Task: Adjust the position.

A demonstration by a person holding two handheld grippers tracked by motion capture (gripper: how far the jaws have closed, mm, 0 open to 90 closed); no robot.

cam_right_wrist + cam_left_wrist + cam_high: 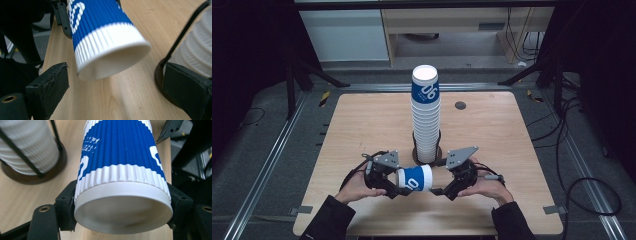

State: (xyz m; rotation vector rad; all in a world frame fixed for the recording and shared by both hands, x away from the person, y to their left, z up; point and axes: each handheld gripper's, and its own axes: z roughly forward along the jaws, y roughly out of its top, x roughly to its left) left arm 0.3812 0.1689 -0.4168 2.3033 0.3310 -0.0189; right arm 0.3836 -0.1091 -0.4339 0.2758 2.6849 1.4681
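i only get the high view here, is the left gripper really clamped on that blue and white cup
Observer: Yes. In the left gripper view both jaws press the cup just behind its closed base.
Operator: and the right gripper, holding too
Observer: No. The right gripper is open, its pads apart from the cup's open rim.
Operator: what keeps the stack upright
Observer: Thin black rods on a dark round base ring the stack of cups.

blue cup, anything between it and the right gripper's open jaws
Nothing visible. The blue cup, clamped by the left gripper, points its mouth at the right gripper; only bare table lies between.
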